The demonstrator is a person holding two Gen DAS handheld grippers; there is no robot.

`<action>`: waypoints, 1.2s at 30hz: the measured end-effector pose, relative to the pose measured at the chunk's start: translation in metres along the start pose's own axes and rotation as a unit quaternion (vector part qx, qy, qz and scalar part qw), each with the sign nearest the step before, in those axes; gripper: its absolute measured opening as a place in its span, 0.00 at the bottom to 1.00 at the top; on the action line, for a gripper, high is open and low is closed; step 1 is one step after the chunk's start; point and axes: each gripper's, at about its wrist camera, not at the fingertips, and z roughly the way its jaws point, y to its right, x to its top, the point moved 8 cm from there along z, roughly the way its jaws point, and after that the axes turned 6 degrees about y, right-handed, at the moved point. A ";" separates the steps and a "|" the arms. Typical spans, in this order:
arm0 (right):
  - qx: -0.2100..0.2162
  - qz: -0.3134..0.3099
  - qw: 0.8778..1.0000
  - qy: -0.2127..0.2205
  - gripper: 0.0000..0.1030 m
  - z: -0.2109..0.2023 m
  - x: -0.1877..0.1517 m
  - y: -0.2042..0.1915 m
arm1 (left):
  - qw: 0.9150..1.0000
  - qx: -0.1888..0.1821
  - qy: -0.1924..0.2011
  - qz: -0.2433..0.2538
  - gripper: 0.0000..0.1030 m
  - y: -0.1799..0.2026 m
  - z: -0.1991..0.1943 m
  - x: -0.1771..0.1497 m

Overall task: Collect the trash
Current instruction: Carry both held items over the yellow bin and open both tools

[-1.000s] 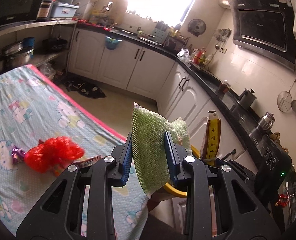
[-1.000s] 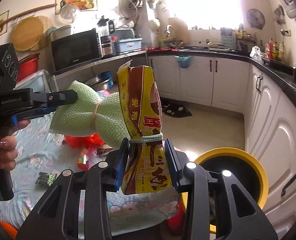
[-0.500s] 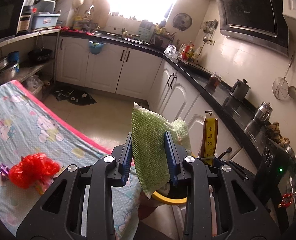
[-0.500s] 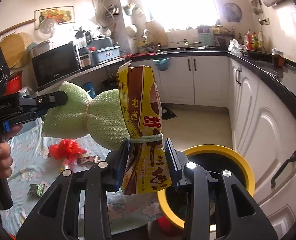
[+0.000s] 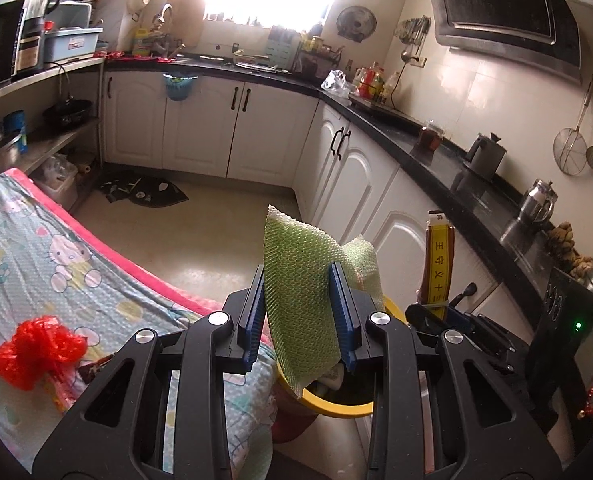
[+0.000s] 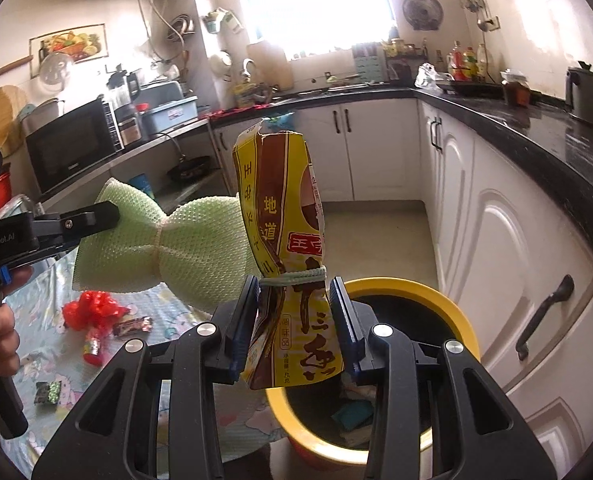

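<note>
My left gripper is shut on a green foam net wrapper and holds it in the air above the table's edge; it also shows in the right wrist view. My right gripper is shut on a yellow and brown snack bag tied with string, held over the rim of the yellow trash bin. The bin sits on the floor beside the table and holds some trash. The snack bag also shows in the left wrist view.
The table with a Hello Kitty cloth carries a red plastic bag, a dark candy wrapper and small wrappers. White cabinets and a black counter run close on the right.
Both grippers have swung right, away from the table and toward the bin, still holding their items. The bin now sits larger and closer under the right gripper.
</note>
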 end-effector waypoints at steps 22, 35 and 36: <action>-0.046 0.064 0.996 -0.033 0.34 0.039 -0.037 0.059 | 0.997 0.032 -0.073 0.021 0.24 0.007 0.078 -0.051; -0.065 0.111 0.988 -0.083 0.34 0.074 -0.075 0.093 | 0.992 0.038 -0.118 0.020 0.24 0.012 0.117 -0.083; -0.065 0.112 0.988 -0.084 0.34 0.074 -0.075 0.094 | 0.992 0.037 -0.120 0.019 0.25 0.013 0.119 -0.084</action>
